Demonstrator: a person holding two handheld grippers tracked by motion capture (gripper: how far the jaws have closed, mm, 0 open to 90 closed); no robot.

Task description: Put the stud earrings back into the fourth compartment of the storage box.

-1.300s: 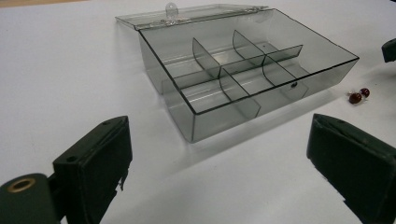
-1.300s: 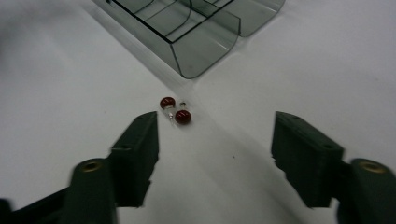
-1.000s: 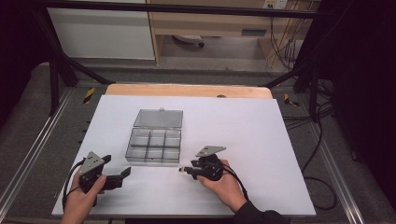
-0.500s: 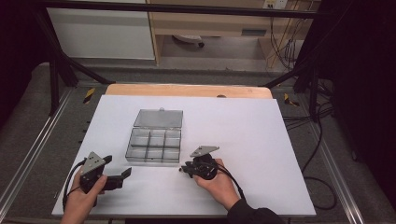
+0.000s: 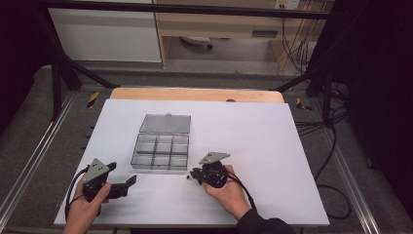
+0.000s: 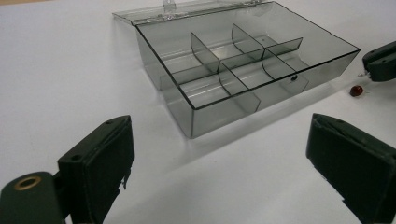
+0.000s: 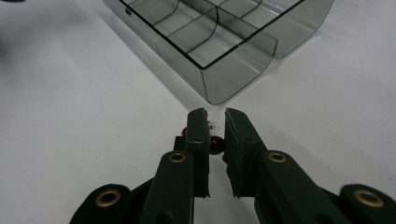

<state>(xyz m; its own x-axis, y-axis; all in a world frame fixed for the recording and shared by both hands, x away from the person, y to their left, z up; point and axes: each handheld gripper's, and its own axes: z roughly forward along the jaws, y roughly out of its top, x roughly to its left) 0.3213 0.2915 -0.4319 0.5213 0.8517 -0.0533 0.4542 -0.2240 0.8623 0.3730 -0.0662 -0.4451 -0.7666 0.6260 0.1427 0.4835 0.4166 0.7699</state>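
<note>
A clear grey compartment box (image 5: 160,151) lies open on the white table, its lid flat behind it and its cells bare. A tiny red bead (image 5: 188,178) rests on the table just off the box's front right corner (image 7: 233,79). My right gripper (image 5: 194,174) points left at it. In the right gripper view the jaws (image 7: 214,114) stand only a narrow gap apart, with the bead (image 7: 215,145) in that gap; whether they touch it is unclear. My left gripper (image 5: 122,174) sits front left, wide open (image 6: 219,140) and facing the box (image 6: 219,121), with the bead (image 6: 356,90) off to its right.
The white table sheet (image 5: 272,146) has broad bare room to the right of and behind the box. A wooden strip (image 5: 195,94) runs along the table's far edge. Cables (image 5: 331,161) trail off the table's right side.
My right gripper has slid a little to the left, bringing its jaws over the red bead. The left gripper and the box have stayed where they were.
</note>
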